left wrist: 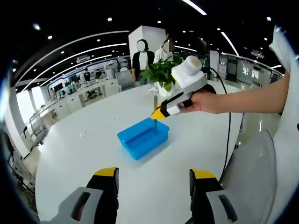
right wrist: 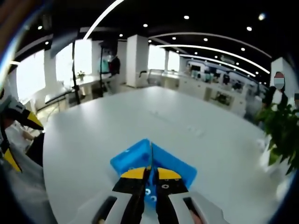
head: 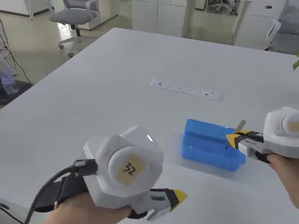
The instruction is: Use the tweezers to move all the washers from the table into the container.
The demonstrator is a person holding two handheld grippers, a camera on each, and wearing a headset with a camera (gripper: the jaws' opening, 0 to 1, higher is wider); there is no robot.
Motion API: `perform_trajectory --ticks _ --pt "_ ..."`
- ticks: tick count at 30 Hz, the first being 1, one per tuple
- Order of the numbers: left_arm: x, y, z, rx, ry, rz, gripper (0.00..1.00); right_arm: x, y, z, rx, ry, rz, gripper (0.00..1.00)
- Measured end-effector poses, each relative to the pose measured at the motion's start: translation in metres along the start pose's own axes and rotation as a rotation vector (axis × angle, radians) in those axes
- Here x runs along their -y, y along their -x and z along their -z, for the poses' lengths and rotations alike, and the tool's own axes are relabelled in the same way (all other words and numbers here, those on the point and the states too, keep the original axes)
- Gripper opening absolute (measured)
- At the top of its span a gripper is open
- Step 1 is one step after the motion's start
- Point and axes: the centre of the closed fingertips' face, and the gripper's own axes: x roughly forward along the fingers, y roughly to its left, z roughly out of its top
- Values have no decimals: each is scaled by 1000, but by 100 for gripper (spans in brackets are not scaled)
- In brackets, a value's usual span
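Over right end of blue container (head: 208,158), right gripper (head: 232,138) seen clamped on tweezers (head: 240,126), tips pointed down into it. Small pale rings, likely washers (right wrist: 148,192), noted on container floor. Release judged best made low, tips kept inside walls, squeeze eased gently. Left gripper (left wrist: 154,175) at near left, jaws apart, nothing gripped.

Open blue container (head: 205,145); tweezers (head: 240,125) upright, tips inside.

The left tool (head: 177,198) and right tool (head: 232,138) had white housings with yellow-tipped black jaws; a black cable (head: 49,181) ran behind the left tool.
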Motion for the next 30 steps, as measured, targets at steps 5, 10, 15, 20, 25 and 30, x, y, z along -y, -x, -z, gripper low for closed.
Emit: perform_trajectory --ticks 5,10,15,20,25,30 --pt "-1 -4 -23 46 -33 39 46 -18 17 -10 16 74 -23 3" --pt "2 -9 -51 106 -111 84 37 -39 29 -17 27 117 -51 3" --pt "3 -16 -73 142 -161 141 24 -58 33 -16 1 216 -82 3" --pt "6 -20 -92 186 -176 219 27 -78 33 -9 -26 278 -129 3" --pt "17 -26 -97 186 -302 296 16 -87 33 -1 -63 331 -156 3" --pt "34 -40 -88 145 -400 380 9 -92 31 8 -100 366 -198 3"
